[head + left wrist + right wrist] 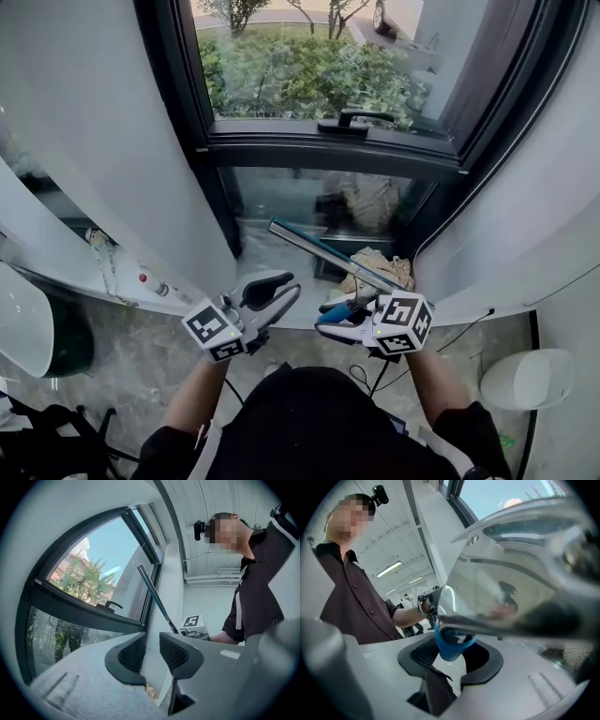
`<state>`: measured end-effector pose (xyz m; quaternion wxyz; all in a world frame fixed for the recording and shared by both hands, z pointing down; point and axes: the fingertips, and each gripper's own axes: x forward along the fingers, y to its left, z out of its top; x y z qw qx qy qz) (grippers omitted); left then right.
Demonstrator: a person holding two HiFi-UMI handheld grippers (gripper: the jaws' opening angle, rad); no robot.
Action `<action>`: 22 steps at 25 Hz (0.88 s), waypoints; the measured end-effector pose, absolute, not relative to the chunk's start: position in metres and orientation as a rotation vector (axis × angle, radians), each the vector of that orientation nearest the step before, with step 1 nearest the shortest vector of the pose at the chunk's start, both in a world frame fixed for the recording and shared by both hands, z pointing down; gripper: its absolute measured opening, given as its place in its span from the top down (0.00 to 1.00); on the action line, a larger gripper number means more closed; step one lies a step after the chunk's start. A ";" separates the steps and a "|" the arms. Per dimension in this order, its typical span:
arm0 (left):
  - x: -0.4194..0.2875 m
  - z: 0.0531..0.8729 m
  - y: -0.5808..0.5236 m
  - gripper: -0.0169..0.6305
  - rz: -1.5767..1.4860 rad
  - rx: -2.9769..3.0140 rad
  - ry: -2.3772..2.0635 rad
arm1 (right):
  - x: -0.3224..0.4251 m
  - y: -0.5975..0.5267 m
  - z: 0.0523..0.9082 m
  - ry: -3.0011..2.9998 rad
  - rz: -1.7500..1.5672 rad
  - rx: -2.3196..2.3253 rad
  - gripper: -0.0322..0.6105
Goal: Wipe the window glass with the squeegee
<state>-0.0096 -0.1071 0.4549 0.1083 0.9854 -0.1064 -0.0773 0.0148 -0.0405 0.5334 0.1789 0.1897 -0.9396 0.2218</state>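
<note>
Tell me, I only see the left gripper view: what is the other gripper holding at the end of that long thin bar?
Observer: The right gripper's tongs are clamped on the blue handle of the squeegee.
Operator: What's the tiny beige speck under my tongs?
Observer: The head view shows a crumpled beige cloth lying below the lower pane.
Operator: Is my gripper touching the squeegee?
Observer: No. From the head view, the left gripper sits off to the squeegee's left, apart from it.
</note>
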 end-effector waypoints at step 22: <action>0.056 0.380 -0.103 0.80 -0.428 2.558 0.205 | 0.010 -0.029 0.543 -2.598 0.662 0.561 0.72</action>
